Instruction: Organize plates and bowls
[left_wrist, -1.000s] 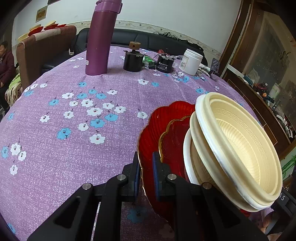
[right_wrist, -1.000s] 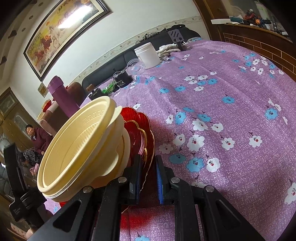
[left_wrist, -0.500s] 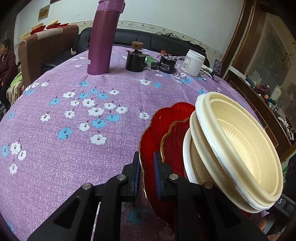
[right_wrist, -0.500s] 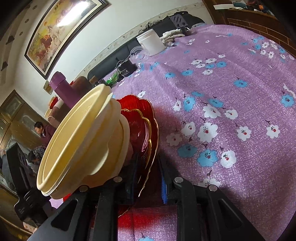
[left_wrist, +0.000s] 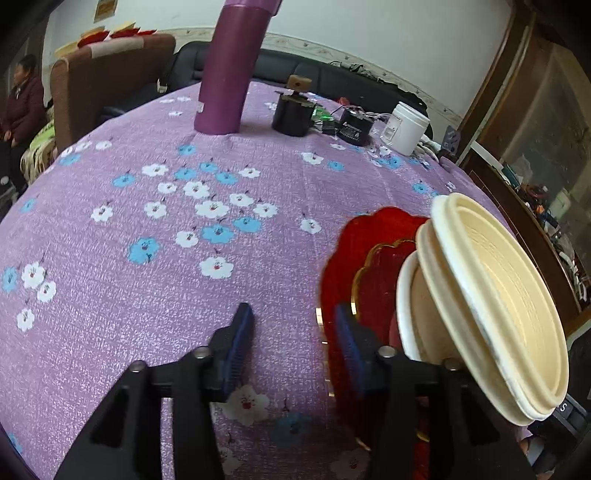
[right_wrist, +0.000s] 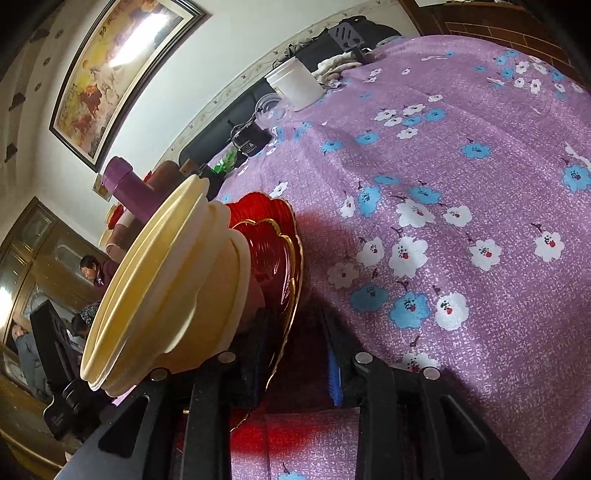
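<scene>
A stack of red scalloped plates (left_wrist: 373, 258) with gold rims carries nested cream bowls (left_wrist: 491, 295) on the purple flowered tablecloth (left_wrist: 147, 221). My left gripper (left_wrist: 291, 343) is open; its right finger lies against the plate rim, its left finger stands apart on the cloth side. In the right wrist view the plates (right_wrist: 277, 236) and bowls (right_wrist: 166, 280) sit at the left. My right gripper (right_wrist: 295, 354) is open with the plate rim between its spread fingers.
A tall purple flask (left_wrist: 229, 70), a black jar (left_wrist: 293, 114), a black box (left_wrist: 352, 127) and a white jar (left_wrist: 406, 129) stand at the table's far side. A wooden cabinet (left_wrist: 535, 129) is at the right. A person sits at the far left (left_wrist: 22, 99).
Both grippers were shut on the red plate's rim and have opened. The left gripper's fingers have spread wide; the plate stack stays in place.
</scene>
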